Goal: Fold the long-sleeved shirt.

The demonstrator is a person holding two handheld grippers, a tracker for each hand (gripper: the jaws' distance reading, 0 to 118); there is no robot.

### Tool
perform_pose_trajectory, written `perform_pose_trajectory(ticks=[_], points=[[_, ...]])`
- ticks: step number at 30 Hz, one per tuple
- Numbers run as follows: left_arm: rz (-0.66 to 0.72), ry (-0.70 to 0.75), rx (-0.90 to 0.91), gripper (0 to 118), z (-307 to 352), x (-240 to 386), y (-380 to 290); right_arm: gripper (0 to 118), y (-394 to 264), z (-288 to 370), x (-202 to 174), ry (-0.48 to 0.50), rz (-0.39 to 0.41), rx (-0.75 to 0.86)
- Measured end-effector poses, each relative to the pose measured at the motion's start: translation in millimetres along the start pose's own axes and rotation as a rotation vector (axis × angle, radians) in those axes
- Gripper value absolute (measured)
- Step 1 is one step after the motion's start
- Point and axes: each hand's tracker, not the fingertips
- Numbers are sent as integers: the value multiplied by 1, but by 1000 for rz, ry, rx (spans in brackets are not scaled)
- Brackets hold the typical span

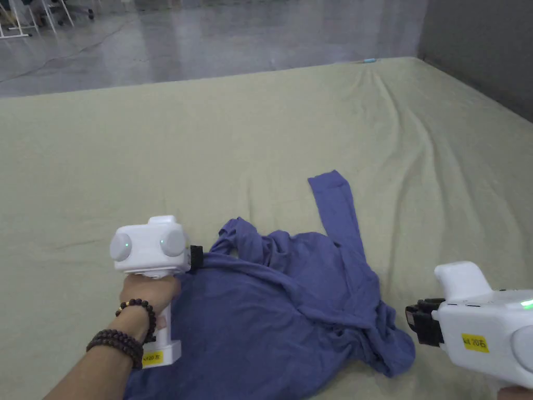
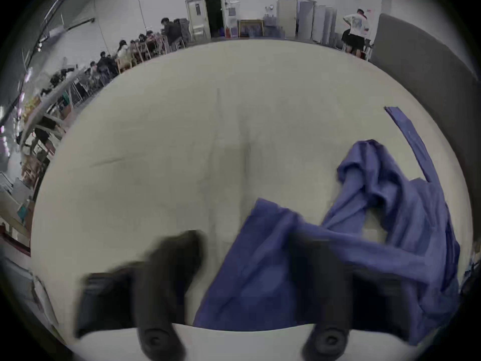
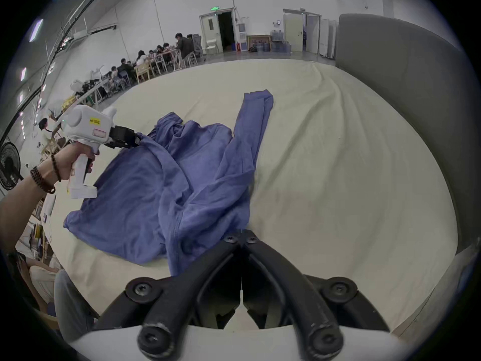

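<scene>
A blue long-sleeved shirt [image 1: 270,323] lies crumpled on the beige sheet [image 1: 156,156], with one sleeve [image 1: 335,208] stretched toward the far side. My left gripper [image 1: 197,259] is at the shirt's left shoulder area. In the left gripper view, blurred, its jaws stand apart [image 2: 244,239] and a fold of the shirt [image 2: 260,283] lies between them and over the right one. My right gripper [image 1: 414,320] hovers at the shirt's right edge. In the right gripper view it [image 3: 242,235] is shut, tips meeting beside the cloth [image 3: 156,184], and I see nothing between them.
The beige sheet spreads wide to the left and far side, with wrinkles at the right [image 1: 416,135]. A grey padded wall [image 3: 403,93] borders the right side. Beyond the far edge is a shiny floor [image 1: 208,36]; people sit at tables [image 3: 156,56] in the distance.
</scene>
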Motion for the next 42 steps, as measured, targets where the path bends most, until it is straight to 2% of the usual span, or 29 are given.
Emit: perform_pose_trajectory(ticks=[2, 6, 8, 9, 10, 15, 18, 21, 22, 23, 24, 26, 30, 33, 36, 39, 40, 42], points=[[-58, -37, 40, 0, 26, 0, -14, 0, 1, -1, -1, -3, -1, -4], [-34, -93, 91, 0, 72, -28, -6, 3, -2, 5, -1, -5, -41, 25], [2, -120, 130, 0, 92, -51, 3, 74, -4, 5, 0, 14, -86, 38], [5, -130, 140, 0, 101, -56, 3, 102, -5, 3, 2, 14, -88, 18], [5, -130, 150, 0, 111, -60, 3, 111, -5, 0, 0, 8, -91, 6], [12, -131, 198, 0, 140, -86, 7, 107, -7, -31, -8, -74, -43, -41], [34, -145, 212, 0, 152, -99, 9, 77, -7, -58, -19, -88, 32, -98], [40, -156, 226, 0, 159, -108, 8, 39, -13, -79, -32, -50, 44, -118], [38, -155, 230, 0, 162, -110, 6, 14, -10, -79, -37, -89, 70, -90], [35, -155, 234, 0, 162, -111, 5, 10, -7, -76, -40, -85, 108, -92], [34, -158, 239, 0, 166, -114, 4, 8, -5, -74, -41, -122, 137, -90], [22, -170, 260, 0, 181, -122, -1, 7, 2, -63, -33, -87, 107, -98], [24, -194, 375, 0, 225, -147, -4, 7, 27, -10, -17, -7, 4, 40], [92, -212, 468, 0, 266, -177, 11, 7, 63, 31, -13, 8, -2, 177], [140, -200, 592, 0, 309, -198, 32, 7, 118, 60, -16, 57, -12, 272], [137, -145, 683, 0, 341, -202, 66, 7, 195, 79, -22, 22, 26, 394], [153, -149, 774, 0, 356, -204, 78, 7, 226, 85, -25, 1, 33, 429], [164, -134, 793, 0, 372, -206, 114, 7, 286, 98, -29, 1, 18, 480]])
